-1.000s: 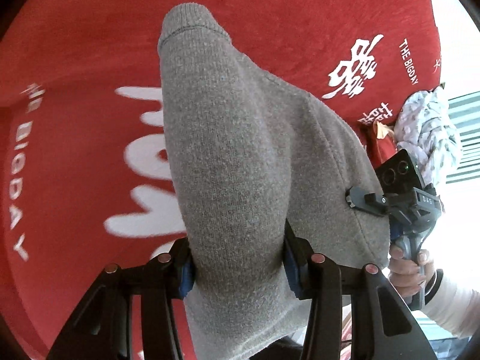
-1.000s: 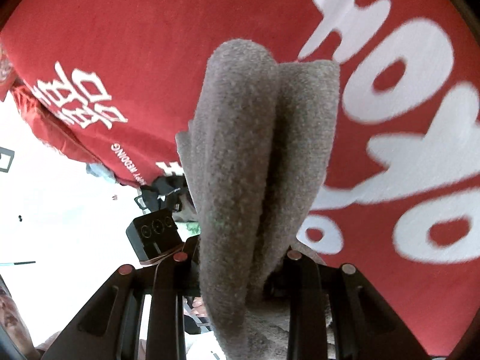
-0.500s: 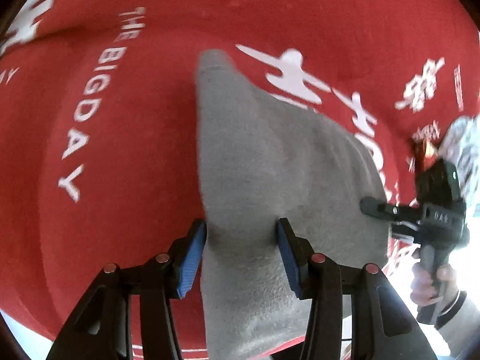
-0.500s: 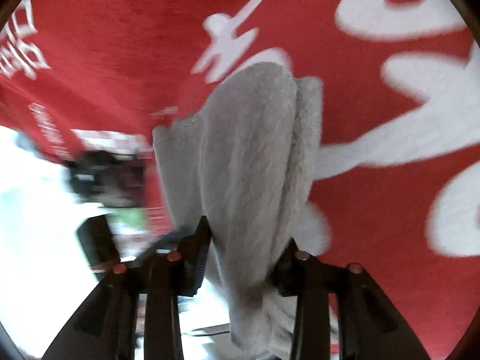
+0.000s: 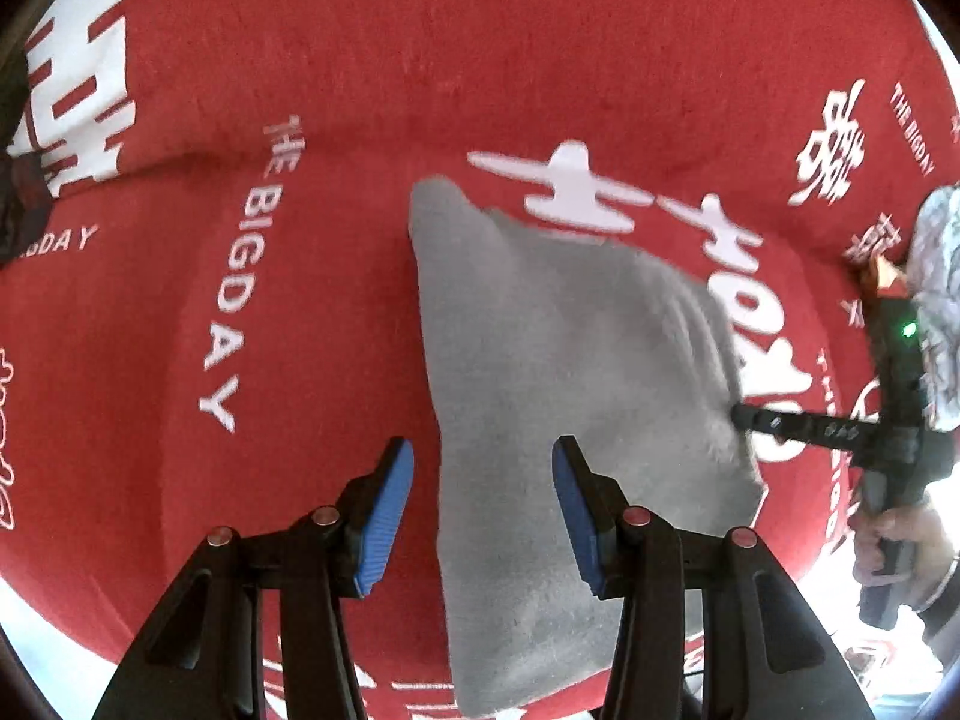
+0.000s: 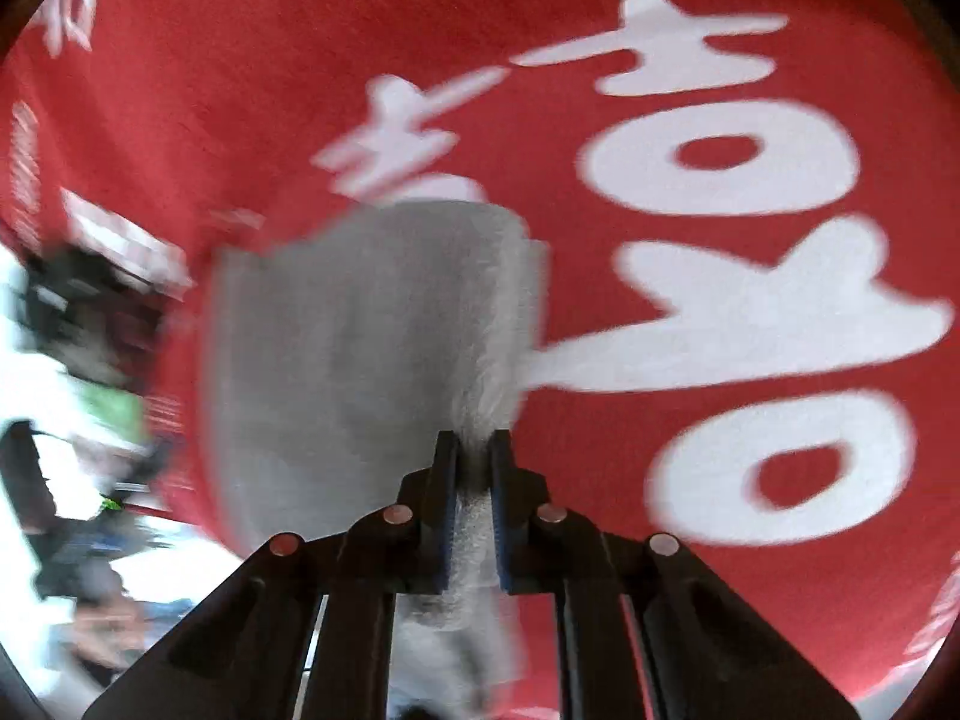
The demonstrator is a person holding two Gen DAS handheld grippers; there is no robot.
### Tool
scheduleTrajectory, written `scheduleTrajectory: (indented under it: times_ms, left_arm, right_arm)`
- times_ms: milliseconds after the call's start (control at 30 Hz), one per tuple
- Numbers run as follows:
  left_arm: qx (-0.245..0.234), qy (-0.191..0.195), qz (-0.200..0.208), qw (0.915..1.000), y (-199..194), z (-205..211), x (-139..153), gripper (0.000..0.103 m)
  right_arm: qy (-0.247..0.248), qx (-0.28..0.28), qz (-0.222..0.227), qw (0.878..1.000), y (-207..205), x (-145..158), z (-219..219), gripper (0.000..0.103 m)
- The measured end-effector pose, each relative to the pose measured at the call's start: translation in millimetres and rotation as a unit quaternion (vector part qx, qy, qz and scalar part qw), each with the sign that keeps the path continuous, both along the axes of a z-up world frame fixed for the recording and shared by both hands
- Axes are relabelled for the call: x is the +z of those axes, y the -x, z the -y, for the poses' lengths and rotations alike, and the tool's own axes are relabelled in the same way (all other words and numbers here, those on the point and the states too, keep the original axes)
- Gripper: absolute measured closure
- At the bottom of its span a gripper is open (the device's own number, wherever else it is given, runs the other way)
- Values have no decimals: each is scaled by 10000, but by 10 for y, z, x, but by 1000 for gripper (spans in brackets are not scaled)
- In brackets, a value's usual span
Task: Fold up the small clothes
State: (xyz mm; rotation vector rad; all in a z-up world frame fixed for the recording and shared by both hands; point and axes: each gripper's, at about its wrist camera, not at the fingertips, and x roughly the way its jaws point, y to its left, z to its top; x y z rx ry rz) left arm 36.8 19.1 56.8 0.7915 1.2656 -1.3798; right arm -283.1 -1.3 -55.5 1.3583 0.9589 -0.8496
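A small grey knitted garment [image 5: 558, 360] lies on the red printed cloth [image 5: 300, 300], reaching from mid-view to the near edge. My left gripper [image 5: 480, 462] is open, its blue pads [image 5: 390, 504] set apart over the garment's near left edge and not gripping it. My right gripper [image 6: 474, 444] is shut on the garment's edge [image 6: 360, 348], with grey fabric pinched between its jaws. It also shows at the right of the left wrist view [image 5: 744, 417], at the garment's right side.
The red cloth with white lettering [image 6: 750, 330] covers the whole work surface. A pile of pale patterned clothes [image 5: 936, 300] lies at the far right. The other hand-held gripper and a hand [image 6: 78, 372] appear blurred at the left of the right wrist view.
The garment has been lowered from hanging onto the cloth. My left gripper has let go of it and opened. My right gripper has closed tight on its edge.
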Motion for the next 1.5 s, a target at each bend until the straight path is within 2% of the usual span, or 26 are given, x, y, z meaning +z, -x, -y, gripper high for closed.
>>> scheduleTrajectory:
  times_ms: [67, 167, 333, 367, 467, 500, 533, 567, 600, 867, 933, 1133, 1400, 1500]
  left_arm:
    - [-5, 42, -111, 9999, 21, -46, 44, 54]
    - [-116, 77, -194, 9997, 94, -73, 97, 54]
    - [-189, -152, -329, 9992, 213, -105, -61, 54]
    - [-158, -229, -290, 9992, 221, -119, -143, 54]
    - [-51, -333, -171, 9993, 202, -165, -328, 54]
    - [-20, -351, -203, 9992, 184, -175, -353, 54]
    - [7, -360, -222, 9991, 173, -180, -364, 54]
    - [30, -373, -244, 9990, 158, -187, -372, 54]
    - [39, -383, -250, 9989, 153, -191, -377, 54]
    - [120, -479, -68, 9988, 176, -218, -353, 53]
    - [148, -509, -21, 9986, 173, -228, -356, 53]
    - [294, -657, 69, 9974, 184, -254, -319, 53]
    - [310, -830, 178, 9959, 226, -340, -197, 53]
    - [272, -840, 269, 9957, 247, -379, -68, 53]
  right_arm:
    - [-29, -238, 85, 9997, 85, 56, -23, 91]
    - [169, -216, 56, 9996, 135, 270, -105, 91]
    - [322, 272, 534, 9977, -112, 551, -376, 91]
    - [340, 416, 498, 9973, -196, 542, -425, 91]
    - [316, 718, 24, 9969, -347, 343, -528, 91]
    - [289, 738, -66, 9968, -351, 249, -535, 95]
    - [276, 716, -98, 9970, -324, 139, -544, 97]
    - [323, 656, -45, 9973, -291, 95, -536, 103]
    - [366, 590, 31, 9976, -255, 80, -526, 103]
    - [73, 435, 35, 9990, -152, 189, -604, 103]
    - [-19, 398, 50, 9992, -129, 228, -636, 98]
    - [-165, 400, -46, 9991, -134, 301, -686, 98]
    - [-263, 381, -56, 9989, -194, 438, -728, 98]
    - [-306, 357, -60, 9989, -215, 510, -732, 98]
